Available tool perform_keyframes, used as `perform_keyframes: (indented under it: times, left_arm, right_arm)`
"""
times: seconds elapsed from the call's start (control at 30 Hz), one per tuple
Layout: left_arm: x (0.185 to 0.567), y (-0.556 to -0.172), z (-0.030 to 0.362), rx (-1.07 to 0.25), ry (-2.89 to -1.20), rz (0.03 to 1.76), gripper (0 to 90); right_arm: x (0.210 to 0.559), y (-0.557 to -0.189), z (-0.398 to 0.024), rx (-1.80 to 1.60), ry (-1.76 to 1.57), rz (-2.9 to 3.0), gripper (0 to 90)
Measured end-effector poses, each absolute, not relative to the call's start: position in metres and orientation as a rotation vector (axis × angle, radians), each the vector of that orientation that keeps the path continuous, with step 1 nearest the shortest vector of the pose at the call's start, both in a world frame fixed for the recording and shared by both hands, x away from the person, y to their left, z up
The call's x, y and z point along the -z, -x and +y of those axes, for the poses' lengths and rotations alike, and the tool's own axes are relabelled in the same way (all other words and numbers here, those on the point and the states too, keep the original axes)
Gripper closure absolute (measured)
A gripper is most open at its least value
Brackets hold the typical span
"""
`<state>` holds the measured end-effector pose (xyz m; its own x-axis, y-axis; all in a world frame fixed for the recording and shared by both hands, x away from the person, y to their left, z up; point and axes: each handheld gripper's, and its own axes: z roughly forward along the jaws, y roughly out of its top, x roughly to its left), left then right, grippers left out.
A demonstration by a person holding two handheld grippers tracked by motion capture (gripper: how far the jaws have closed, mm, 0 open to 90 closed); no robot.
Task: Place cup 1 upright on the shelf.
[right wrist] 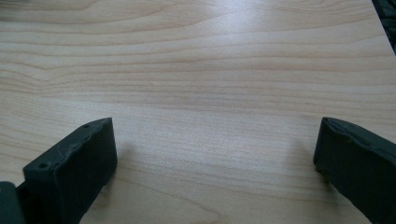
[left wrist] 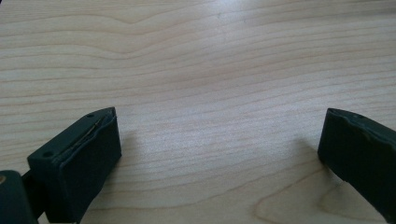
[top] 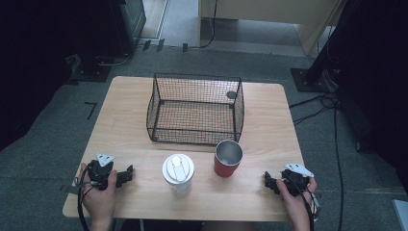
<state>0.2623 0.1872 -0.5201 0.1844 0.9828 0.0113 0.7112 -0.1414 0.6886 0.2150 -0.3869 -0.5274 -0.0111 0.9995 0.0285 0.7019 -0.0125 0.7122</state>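
Observation:
On the wooden table [top: 130,125] a black wire basket [top: 196,109] stands at the middle back. In front of it are a clear bottle with a white lid [top: 178,171] and a red cup with a metal inside [top: 227,158], both upright. My left gripper [top: 129,174] rests near the front left edge, held by a hand, pointing right toward the bottle. My right gripper [top: 266,181] rests near the front right edge, pointing left toward the cup. In each gripper view the jaws stand wide apart over bare wood, left gripper [left wrist: 219,140] and right gripper [right wrist: 217,140] both open and holding nothing.
Grey carpet floor surrounds the table. Cables [top: 332,125] run along the floor to the right, and dark equipment stands [top: 322,72] sit at the back corners. Bare wood lies between each gripper and the bottle and cup.

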Motion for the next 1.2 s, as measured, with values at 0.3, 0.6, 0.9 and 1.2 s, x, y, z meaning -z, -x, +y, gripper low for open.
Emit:
perform_keyframes:
  times: [0.3,0.6,0.9,1.2]
  left_arm:
    - [0.520,-0.262,0.187,-0.645,-1.918,1.584,0.1]
    - [0.520,-0.262,0.187,-0.645,-1.918,1.584,0.0]
    - [0.520,-0.262,0.187,-0.644,-1.918,1.584,0.1]
    - [0.520,-0.262,0.187,-0.645,-1.917,1.584,0.1]
  right_arm:
    - [0.521,-0.214,-0.380,-0.790,-1.754,1.773,0.0]
    - [0.506,-0.213,-0.366,-0.832,-1.712,1.779,0.0]
    - [0.492,-0.209,-0.345,-0.871,-1.657,1.811,0.0]
    - [0.482,-0.208,-0.325,-0.914,-1.604,1.865,0.0]
